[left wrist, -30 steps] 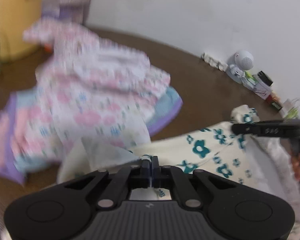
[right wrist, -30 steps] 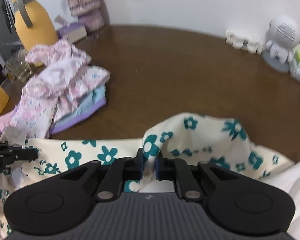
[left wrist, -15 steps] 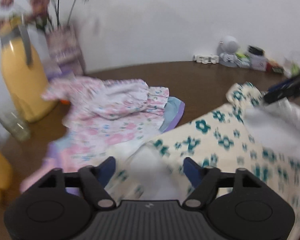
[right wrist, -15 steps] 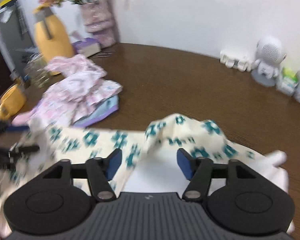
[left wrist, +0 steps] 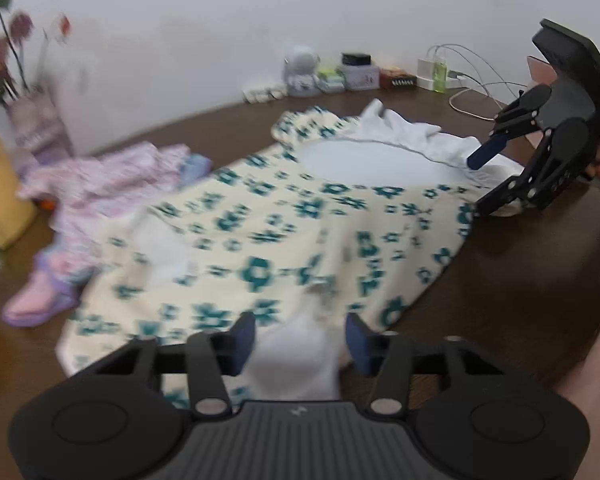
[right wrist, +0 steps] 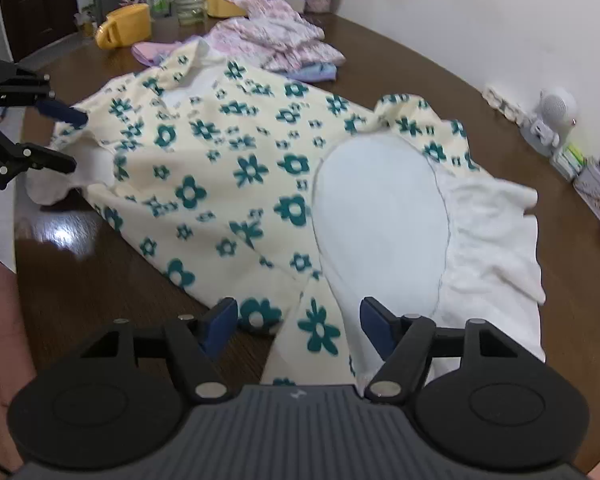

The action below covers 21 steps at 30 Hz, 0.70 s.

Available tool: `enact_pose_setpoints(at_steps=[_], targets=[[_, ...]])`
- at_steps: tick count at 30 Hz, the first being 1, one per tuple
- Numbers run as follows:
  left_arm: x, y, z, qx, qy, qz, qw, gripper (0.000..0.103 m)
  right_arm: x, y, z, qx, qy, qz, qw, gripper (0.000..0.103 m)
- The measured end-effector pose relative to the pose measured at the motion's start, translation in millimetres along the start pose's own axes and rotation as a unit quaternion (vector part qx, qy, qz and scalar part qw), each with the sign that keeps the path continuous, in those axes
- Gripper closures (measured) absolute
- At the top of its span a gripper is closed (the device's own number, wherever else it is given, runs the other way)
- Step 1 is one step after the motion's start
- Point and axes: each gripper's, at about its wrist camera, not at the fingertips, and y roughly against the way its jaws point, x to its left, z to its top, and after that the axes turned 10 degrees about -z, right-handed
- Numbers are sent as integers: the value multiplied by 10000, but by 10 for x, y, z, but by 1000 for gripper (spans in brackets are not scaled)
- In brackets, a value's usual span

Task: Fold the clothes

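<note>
Left wrist view: our left claw (left wrist: 300, 340) has just narrowed but stands spread, white hem between its jaws, unpinched; the flowered garment (left wrist: 268, 232) lies flat on the counter (left wrist: 520, 280).
Right wrist view: our right claw (right wrist: 298, 322) gapes over the near hem; we judge both should pinch matching edges before folding.

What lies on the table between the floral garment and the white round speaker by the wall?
Bare brown table only: in the right wrist view, nothing sits between the floral garment and the white speaker.
</note>
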Motion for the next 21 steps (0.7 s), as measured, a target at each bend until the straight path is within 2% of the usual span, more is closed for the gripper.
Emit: enact_pose_setpoints(at_steps=[2, 6, 8, 10, 11, 21], targets=[[22, -150, 35, 136, 343, -137, 9992, 75, 9, -32, -36, 39, 12, -58, 10000, 36], [78, -329, 84, 235, 648, -169, 9975, 78, 32, -70, -97, 107, 116, -79, 9998, 43], [94, -387, 108, 273, 718, -257, 9967, 78, 22, -100, -117, 142, 134, -89, 9998, 49], [85, -429, 128, 321, 732, -378, 9961, 81, 5, -131, -132, 173, 117, -80, 9997, 63], [69, -445, 135, 359, 735, -421, 9958, 83, -2, -144, -136, 183, 107, -77, 9997, 66], [-100, -397, 134, 758, 508, -222, 9956, 85, 57, -131, -98, 228, 519, -211, 9982, 66]])
